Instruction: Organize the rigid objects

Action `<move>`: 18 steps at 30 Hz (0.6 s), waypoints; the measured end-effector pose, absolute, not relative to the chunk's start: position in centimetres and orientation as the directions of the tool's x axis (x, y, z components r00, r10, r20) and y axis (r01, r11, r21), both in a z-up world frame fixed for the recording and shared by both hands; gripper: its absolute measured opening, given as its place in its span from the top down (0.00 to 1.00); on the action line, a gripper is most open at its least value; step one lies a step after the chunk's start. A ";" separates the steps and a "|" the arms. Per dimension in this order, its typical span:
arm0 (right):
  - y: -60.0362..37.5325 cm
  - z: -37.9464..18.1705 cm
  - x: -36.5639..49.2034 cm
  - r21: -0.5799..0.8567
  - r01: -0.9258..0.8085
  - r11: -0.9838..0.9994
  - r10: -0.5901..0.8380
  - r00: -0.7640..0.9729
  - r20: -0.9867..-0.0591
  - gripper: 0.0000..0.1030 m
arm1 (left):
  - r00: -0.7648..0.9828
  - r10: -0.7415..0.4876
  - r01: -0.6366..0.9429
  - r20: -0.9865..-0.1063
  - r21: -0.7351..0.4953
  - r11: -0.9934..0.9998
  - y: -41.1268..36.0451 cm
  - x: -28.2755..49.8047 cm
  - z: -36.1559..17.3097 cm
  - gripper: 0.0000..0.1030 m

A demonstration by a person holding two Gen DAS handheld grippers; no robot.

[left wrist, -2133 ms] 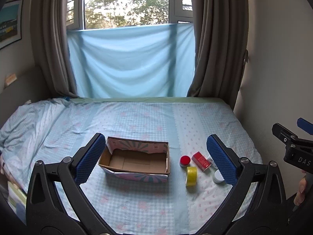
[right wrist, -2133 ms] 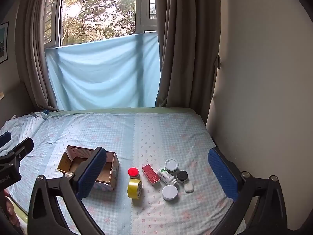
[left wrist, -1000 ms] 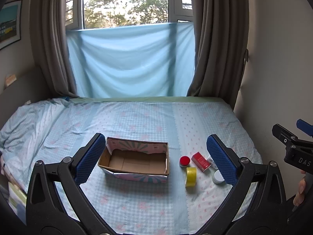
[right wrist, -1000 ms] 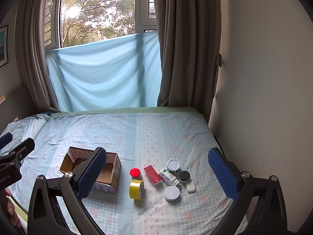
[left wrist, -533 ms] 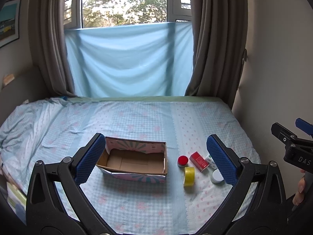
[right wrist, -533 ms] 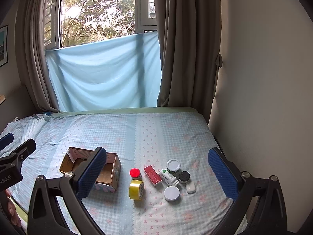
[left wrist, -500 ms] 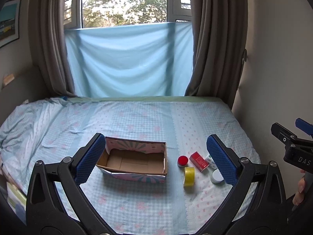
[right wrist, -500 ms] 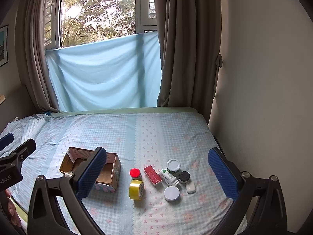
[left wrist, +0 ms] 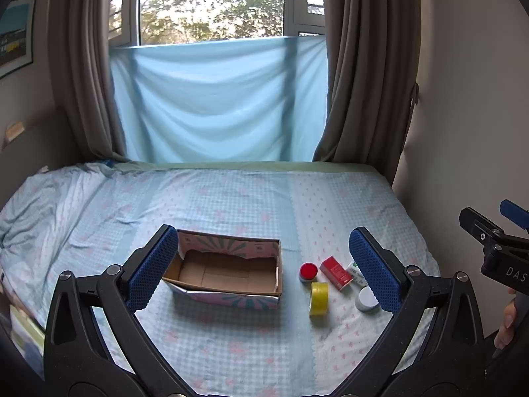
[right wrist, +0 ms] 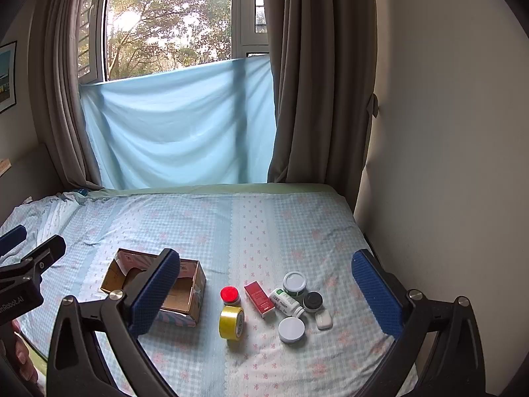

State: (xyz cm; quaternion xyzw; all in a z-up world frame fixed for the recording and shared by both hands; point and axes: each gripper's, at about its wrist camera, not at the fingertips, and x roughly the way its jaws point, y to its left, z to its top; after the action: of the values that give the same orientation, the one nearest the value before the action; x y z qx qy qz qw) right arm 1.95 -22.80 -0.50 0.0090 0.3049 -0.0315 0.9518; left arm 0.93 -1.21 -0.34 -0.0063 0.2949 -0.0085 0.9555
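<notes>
- Starting nearest: both claws are spread wide and carrying nothing. The left gripper [left wrist: 261,264] frames the box, the right gripper [right wrist: 264,287] frames the pile of small stuff, both hovering well above the bed [right wrist: 264,225].
- Closest items in the right view: white-lidded jar [right wrist: 291,329] at about 6 o'clock of the pile, yellow tape roll [right wrist: 232,323] standing on edge at 7 o'clock, small white bar [right wrist: 323,318] at 4 o'clock.
- Middle of the pile: white bottle [right wrist: 286,302] lying on its side, red box [right wrist: 259,299] just beside it, black-lidded jar [right wrist: 312,301] at 3 o'clock.
- Farther back: red-capped jar [right wrist: 230,295] at 10 o'clock, green jar [right wrist: 294,283] at 1 o'clock.
- Cardboard box [left wrist: 226,269] sits open at 9 o'clock of the pile, nothing visible inside, so the sorting looks like it hasn't started.
- Doing it well, probably: take an outer piece first, like the tape roll or red-capped jar, since they're nearest the box and not wedged. Come straight down and pinch the roll across its flat faces so it can't roll off on the soft sheet.
- Left claw could steady the box wall; cardboard on bedding may slide.
</notes>
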 end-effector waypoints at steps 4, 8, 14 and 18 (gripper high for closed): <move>-22.8 -0.6 2.0 -0.004 0.065 0.998 -0.055 0.811 -0.583 0.00 | 0.823 -0.019 0.012 -0.567 -0.016 1.000 -1.4 1.1 -0.5 0.00; -22.9 -0.8 2.4 -0.001 0.064 0.998 -0.052 0.810 -0.584 0.00 | 0.821 -0.016 0.009 -0.570 -0.016 1.000 -1.6 1.5 -0.7 0.00; -24.1 -1.1 3.3 0.017 0.060 0.998 -0.039 0.809 -0.586 0.00 | 0.796 -0.043 0.021 -0.604 -0.044 0.999 -2.4 3.0 -1.6 0.00; -25.9 -2.9 4.3 0.018 0.066 0.998 -0.041 0.789 -0.613 0.00 | 0.766 -0.062 0.029 -0.639 -0.062 0.998 -4.2 4.6 -4.3 0.00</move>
State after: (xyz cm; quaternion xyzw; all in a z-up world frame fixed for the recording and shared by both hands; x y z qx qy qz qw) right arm 4.33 -25.94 -2.86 0.0193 0.3237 -0.0282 0.9455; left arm 4.60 -4.17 -4.33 -0.0240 0.3409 -0.0243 0.9395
